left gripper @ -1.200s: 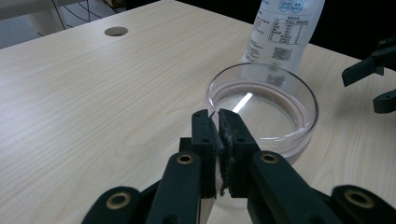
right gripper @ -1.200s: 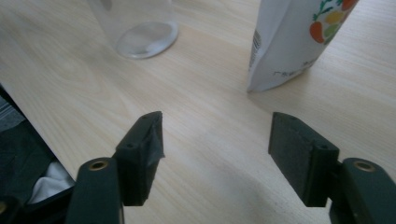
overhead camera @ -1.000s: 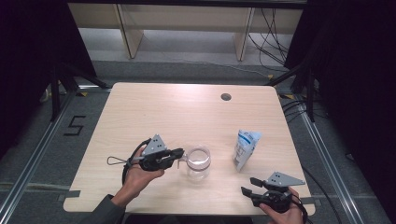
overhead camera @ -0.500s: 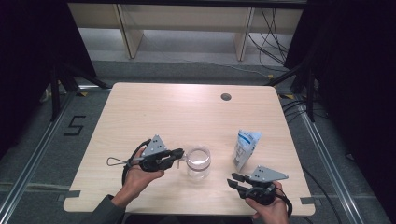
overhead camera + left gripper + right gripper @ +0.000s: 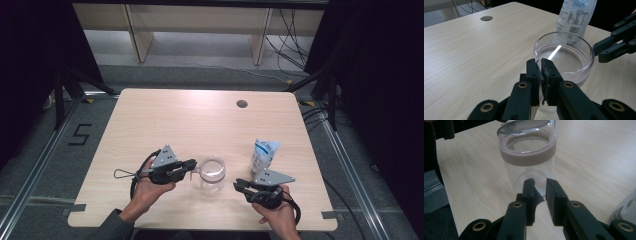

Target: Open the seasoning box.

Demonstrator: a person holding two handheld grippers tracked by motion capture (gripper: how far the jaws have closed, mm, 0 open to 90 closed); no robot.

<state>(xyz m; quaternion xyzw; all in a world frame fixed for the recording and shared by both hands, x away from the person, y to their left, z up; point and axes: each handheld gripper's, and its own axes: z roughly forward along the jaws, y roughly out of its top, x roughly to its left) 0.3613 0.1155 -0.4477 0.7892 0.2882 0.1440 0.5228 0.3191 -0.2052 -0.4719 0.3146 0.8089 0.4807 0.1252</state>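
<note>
While left hand-held gripper (image 5: 192, 168) pinches rim of clear jar (image 5: 212, 173) at table (image 5: 165, 120) front centre, steady jar. Right hand-held gripper (image 5: 239, 185), jaws just closing to narrow gap, empty: approach low, square to jar wall. Avoid pouch (image 5: 263, 154) nearby.

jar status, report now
Left gripper shut on jar rim. Right gripper jaws just closing, nothing between, short of jar. Pouch stands behind, clear.
</note>
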